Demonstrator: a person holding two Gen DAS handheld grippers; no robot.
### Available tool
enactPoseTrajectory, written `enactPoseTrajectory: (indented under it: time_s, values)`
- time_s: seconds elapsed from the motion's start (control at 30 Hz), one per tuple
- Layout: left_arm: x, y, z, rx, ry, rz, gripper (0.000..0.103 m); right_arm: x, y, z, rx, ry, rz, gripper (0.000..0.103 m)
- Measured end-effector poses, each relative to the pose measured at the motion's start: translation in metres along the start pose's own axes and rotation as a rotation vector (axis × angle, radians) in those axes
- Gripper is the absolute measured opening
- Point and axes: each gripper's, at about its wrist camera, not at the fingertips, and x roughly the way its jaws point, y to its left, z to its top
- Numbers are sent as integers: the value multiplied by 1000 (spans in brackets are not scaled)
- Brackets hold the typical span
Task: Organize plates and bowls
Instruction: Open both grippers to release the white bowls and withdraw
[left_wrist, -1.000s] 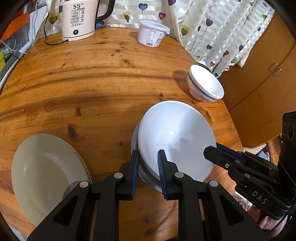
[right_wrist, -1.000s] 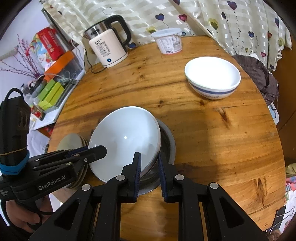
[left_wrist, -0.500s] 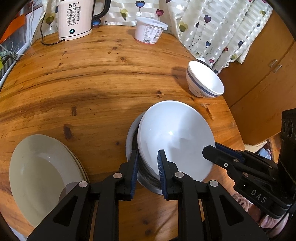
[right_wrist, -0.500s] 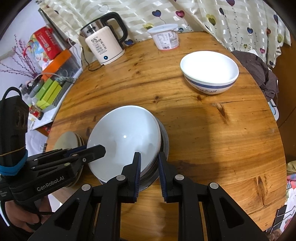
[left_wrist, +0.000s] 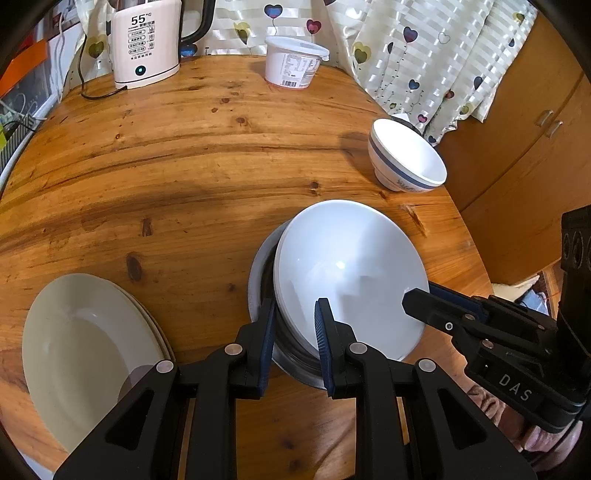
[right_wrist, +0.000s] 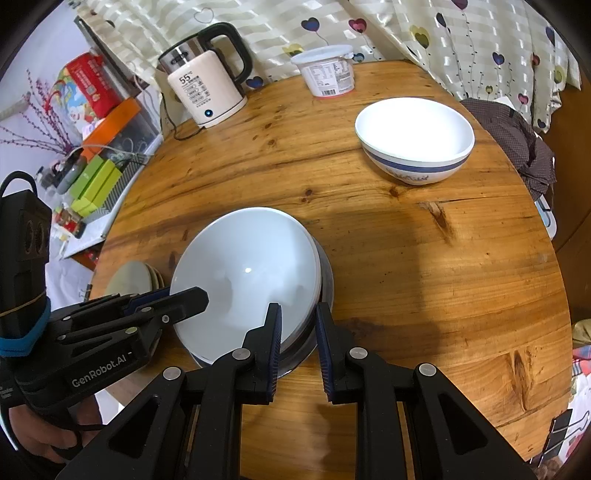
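Rims of the white plates (left_wrist: 347, 273), stacked in a metal bowl (left_wrist: 258, 291) near the worktop's (left_wrist: 184, 166) front edge, are clamped by the left tongs (left_wrist: 293, 339) and right tongs (right_wrist: 297, 343), the bowl mostly hidden, open wood lying towards the blue-banded bowl (right_wrist: 413, 144).

Lighting: even indoor light, moderately bright, from above; a small glare spot on the white plate (left_wrist: 340, 265) and a washed-out, overexposed interior in the blue-banded bowl (right_wrist: 413, 127); soft shadows of the claws across the plate and broad dim bands over the wooden counter (left_wrist: 184, 166). Picture quality: both views sharp, no motion blur; strong fisheye bending towards the edges, with black vignette at the corners.
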Motion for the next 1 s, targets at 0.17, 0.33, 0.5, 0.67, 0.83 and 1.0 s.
enactPoseTrajectory:
  time_s: [0.17,0.33,0.5,0.67,0.83,1.0]
  values:
    - [-3,0,0,6,-18,17,23,0,3,1,-9,-3,-1,19]
    - [-5,3,1,2,-26,26,23,0,3,1,-8,-6,-4,19]
    - [-5,4,0,-4,-28,26,23,-3,2,2,-12,-17,-8,19]
    - [-5,6,0,-7,-32,23,23,-3,3,3,-17,-24,-10,19]
    - [-6,7,0,-5,-37,21,23,-2,4,4,-21,-26,-11,19]
    - [-9,8,0,-7,-44,20,23,-2,3,5,-16,-25,-4,19]
